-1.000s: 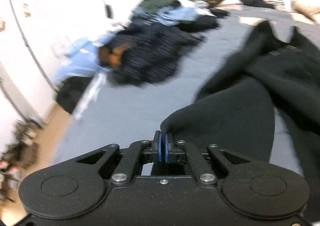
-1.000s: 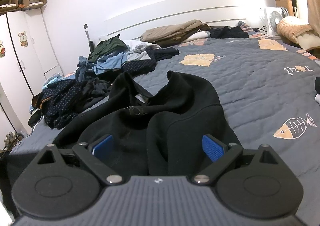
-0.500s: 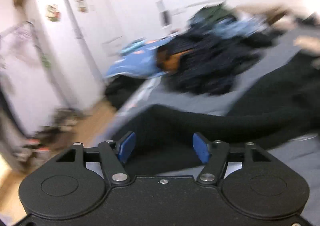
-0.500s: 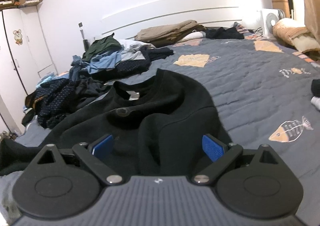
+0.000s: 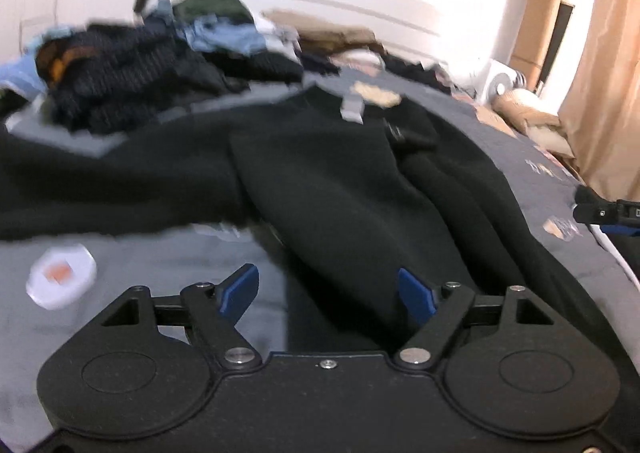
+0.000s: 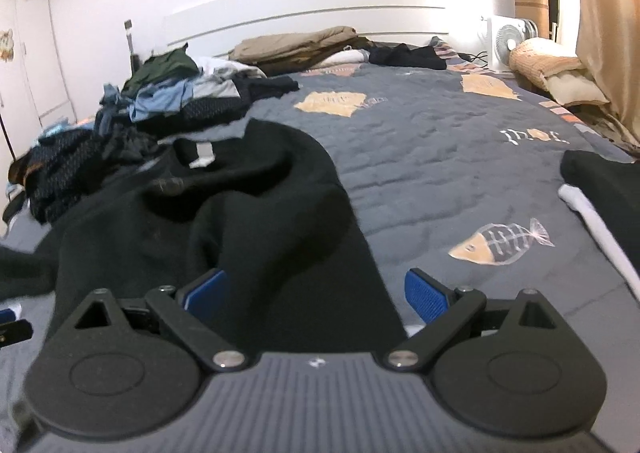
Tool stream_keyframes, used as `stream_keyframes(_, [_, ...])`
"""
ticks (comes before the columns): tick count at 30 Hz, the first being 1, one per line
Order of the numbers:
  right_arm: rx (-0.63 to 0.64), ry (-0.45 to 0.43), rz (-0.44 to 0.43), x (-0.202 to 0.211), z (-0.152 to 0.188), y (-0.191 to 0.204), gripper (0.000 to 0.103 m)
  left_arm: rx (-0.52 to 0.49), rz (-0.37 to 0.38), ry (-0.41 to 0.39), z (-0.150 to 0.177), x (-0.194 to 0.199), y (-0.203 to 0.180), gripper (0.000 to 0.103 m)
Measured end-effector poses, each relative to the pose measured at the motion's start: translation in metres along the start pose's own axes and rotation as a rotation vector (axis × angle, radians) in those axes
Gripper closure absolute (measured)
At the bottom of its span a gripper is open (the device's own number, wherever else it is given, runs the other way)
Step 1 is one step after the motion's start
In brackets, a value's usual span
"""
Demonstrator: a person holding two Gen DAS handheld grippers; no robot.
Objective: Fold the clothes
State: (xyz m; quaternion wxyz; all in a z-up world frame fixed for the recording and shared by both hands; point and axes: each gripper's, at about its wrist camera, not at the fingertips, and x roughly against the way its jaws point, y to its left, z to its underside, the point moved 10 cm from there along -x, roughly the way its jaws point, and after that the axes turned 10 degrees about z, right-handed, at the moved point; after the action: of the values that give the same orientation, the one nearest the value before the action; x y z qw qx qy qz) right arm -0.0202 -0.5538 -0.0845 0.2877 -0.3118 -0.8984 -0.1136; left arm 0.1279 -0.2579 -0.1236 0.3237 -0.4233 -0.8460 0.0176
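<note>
The left claw (image 5: 328,293), clamped on the black fleece sweatshirt's (image 5: 340,189) sleeve a second ago, has just spread and released it; the right claw (image 6: 316,293) gapes empty; the sweatshirt lies crumpled near the grey quilted bed's (image 6: 440,157) front edge, unfolded.

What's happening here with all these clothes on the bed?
A person is folding laundry with a hand-held gripper in each hand. A black sweatshirt lies spread on the grey quilt, collar away from the grippers. The left gripper has just been opening, and nothing is pinched between its pads now; the right gripper is open too, hovering over the sweatshirt's lower part. A pile of unfolded clothes waits further up the bed.
</note>
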Motion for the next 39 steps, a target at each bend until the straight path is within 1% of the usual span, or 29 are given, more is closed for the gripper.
stream_keyframes(1, [0.002,0.009,0.001,0.002,0.005,-0.005,0.007,0.004,0.004,0.008,0.003,-0.001,-0.002,0.027])
stream_keyframes(3, [-0.01,0.024,-0.005,0.007,0.013,-0.012,0.007,0.014,0.01,-0.009,-0.001,0.0,-0.004,0.027])
stream_keyframes(7, [-0.038,0.038,-0.032,0.019,0.029,-0.01,0.007,0.049,0.032,-0.044,-0.008,0.001,-0.008,0.026])
stream_keyframes(12, [0.029,0.037,-0.078,0.026,0.04,0.029,0.007,0.026,0.042,-0.044,-0.01,0.004,-0.021,0.026])
stream_keyframes(16, [0.1,0.052,-0.089,0.02,0.048,0.058,0.007,0.032,0.025,-0.035,-0.008,0.004,-0.019,0.023])
stream_keyframes(19, [0.141,0.063,-0.09,0.014,0.054,0.069,0.008,0.042,0.025,-0.036,-0.01,0.003,-0.017,0.022])
stream_keyframes(21, [0.154,0.072,-0.08,0.009,0.056,0.07,0.008,0.035,0.021,-0.041,-0.011,0.004,-0.018,0.021])
stream_keyframes(23, [0.138,0.09,-0.061,0.0,0.059,0.065,0.012,0.028,0.017,-0.042,-0.012,0.004,-0.017,0.019])
stream_keyframes(25, [0.112,0.105,-0.051,-0.008,0.06,0.058,0.02,0.031,0.013,-0.03,-0.01,0.001,-0.016,0.019])
stream_keyframes(27, [0.083,0.118,-0.052,-0.014,0.06,0.052,0.054,0.035,0.01,-0.021,-0.009,-0.002,-0.015,0.019])
stream_keyframes(28, [0.065,0.123,-0.06,-0.016,0.059,0.05,0.06,0.03,0.01,-0.02,-0.009,-0.002,-0.015,0.019])
stream_keyframes(30, [0.03,0.132,-0.075,-0.019,0.058,0.044,0.085,0.021,0.009,-0.017,-0.009,-0.003,-0.016,0.019])
stream_keyframes(32, [0.016,0.125,-0.059,-0.02,0.055,0.039,0.096,0.015,0.008,-0.015,-0.009,-0.004,-0.017,0.019])
stream_keyframes(33, [0.013,0.11,-0.04,-0.019,0.053,0.035,0.098,0.013,0.007,-0.014,-0.009,-0.004,-0.017,0.019])
stream_keyframes(37, [-0.001,0.015,0.029,-0.009,0.029,0.017,0.1,0.032,0.011,-0.016,-0.009,-0.002,-0.015,0.019])
stream_keyframes(39, [-0.031,-0.02,0.065,-0.009,0.013,0.003,0.1,0.033,0.01,-0.019,-0.01,-0.001,-0.015,0.019])
